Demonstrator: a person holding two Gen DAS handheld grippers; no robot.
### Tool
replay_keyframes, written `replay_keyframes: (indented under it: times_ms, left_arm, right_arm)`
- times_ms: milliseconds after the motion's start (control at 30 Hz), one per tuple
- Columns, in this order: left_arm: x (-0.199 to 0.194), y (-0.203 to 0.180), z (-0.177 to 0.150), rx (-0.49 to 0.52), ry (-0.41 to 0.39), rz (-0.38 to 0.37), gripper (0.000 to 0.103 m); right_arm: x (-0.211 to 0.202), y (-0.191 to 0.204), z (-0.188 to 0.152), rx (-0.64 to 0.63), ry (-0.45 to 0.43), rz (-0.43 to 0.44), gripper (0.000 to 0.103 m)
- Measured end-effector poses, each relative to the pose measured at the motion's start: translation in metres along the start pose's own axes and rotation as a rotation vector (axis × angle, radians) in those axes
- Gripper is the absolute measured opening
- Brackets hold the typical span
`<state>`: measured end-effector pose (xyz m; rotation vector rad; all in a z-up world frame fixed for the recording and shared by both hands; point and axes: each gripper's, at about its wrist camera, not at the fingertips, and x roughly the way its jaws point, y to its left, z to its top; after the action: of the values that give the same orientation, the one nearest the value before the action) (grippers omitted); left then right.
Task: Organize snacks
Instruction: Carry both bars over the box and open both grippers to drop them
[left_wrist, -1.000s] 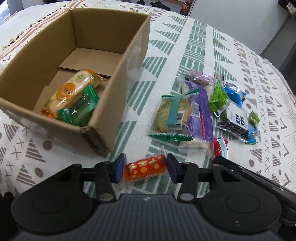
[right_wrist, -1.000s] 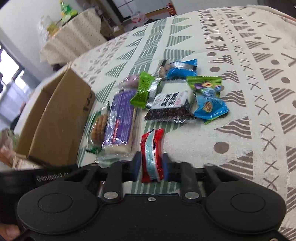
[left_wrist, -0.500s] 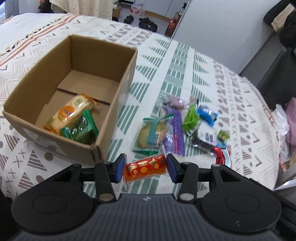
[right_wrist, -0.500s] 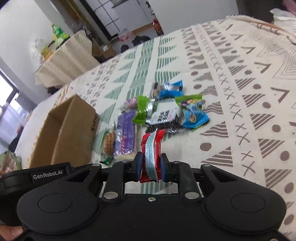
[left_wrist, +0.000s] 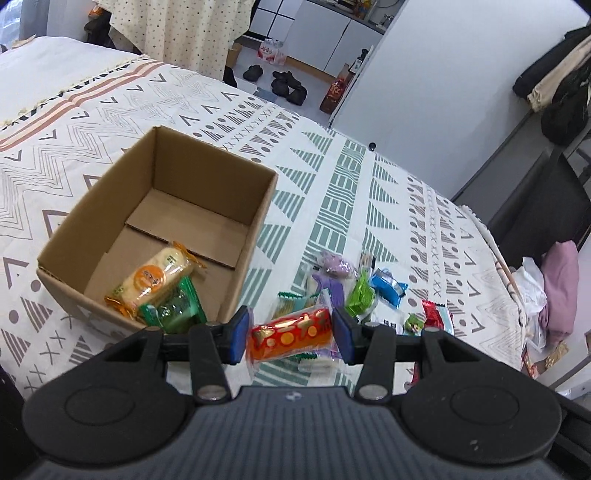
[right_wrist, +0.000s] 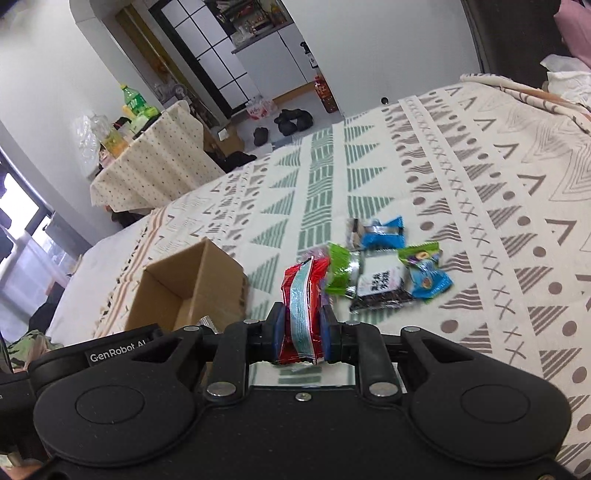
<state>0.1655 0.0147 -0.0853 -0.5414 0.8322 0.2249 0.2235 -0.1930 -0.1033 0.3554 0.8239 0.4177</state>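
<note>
Bed (left_wrist: 207, 110): box (left_wrist: 85, 221) centre-left holds two snacks (left_wrist: 155, 280); left tongs (left_wrist: 290, 334) clamp orange packet (left_wrist: 291, 334), right tongs (right_wrist: 300, 332) clamp red packet (right_wrist: 301, 299).

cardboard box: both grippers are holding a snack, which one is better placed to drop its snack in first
Probably left. The left gripper, shut on the orange snack, hangs just right of the cardboard box. The right gripper grips its red snack farther off, over the loose pile.

Patterned bedspread (left_wrist: 332, 192), dark shoes (left_wrist: 288, 86), green bottle (right_wrist: 130, 96).
</note>
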Motion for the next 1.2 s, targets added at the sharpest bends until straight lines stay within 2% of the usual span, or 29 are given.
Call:
replay_keyframes:
  times_ms: [200, 300, 533, 767, 1200]
  left_arm:
    - [-0.005, 0.011, 0.011, -0.035, -0.020, -0.013, 0.046]
    - [-0.004, 0.017, 0.021, -0.042, 0.000, -0.039, 0.046]
    - [-0.002, 0.035, 0.036, -0.077, 0.002, -0.039, 0.046]
    - [0.006, 0.068, 0.051, -0.147, 0.018, 0.001, 0.047]
    - [0.017, 0.112, 0.070, -0.275, 0.001, 0.093, 0.047]
  right_arm:
    - [0.002, 0.020, 0.003, -0.009, -0.011, 0.010, 0.020]
    - [0.004, 0.028, 0.004, -0.004, -0.013, 0.014, 0.020]
    - [0.015, 0.049, 0.007, -0.023, -0.016, 0.014, 0.020]
    - [0.032, 0.073, 0.006, -0.031, -0.002, 0.036, 0.020]
    - [0.069, 0.110, 0.005, -0.040, 0.055, 0.079, 0.020]
